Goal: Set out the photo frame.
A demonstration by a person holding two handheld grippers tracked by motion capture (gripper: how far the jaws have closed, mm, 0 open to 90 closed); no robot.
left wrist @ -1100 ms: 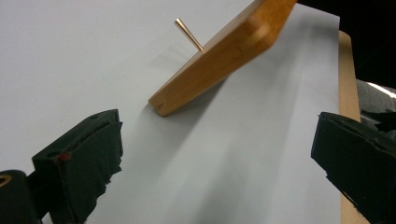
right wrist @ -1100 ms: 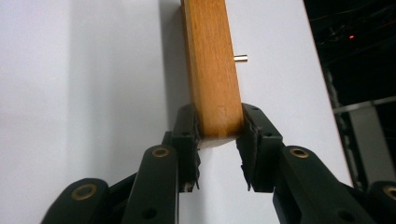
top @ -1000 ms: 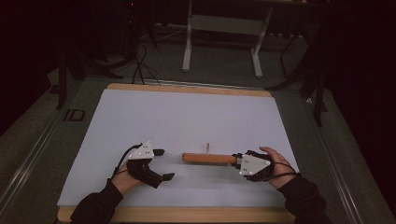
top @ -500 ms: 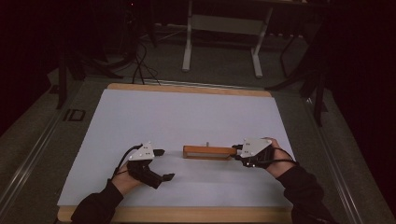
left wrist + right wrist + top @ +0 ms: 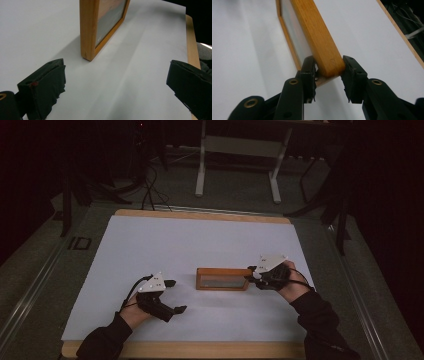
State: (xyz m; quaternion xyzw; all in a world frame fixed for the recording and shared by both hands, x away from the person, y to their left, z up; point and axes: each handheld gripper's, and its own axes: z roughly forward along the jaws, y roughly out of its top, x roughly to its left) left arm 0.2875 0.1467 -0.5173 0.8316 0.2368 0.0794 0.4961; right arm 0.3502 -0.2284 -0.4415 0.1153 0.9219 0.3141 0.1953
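Standing a wooden picture frame (image 5: 223, 279) on its long edge at mid-desk (image 5: 200, 350), the right gripper (image 5: 251, 274) pinches its near corner, jaws having just eased wider though both pads apparently touch the smooth, square-edged wood. The left gripper (image 5: 174, 296) waits released nearby. Next, probably: letting go without toppling the glazed frame on the white sheet (image 5: 165, 240).

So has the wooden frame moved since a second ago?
Yes. The wooden frame has tipped up from flat onto its long edge, its face showing, on the white sheet. The right gripper has its end between its jaws.
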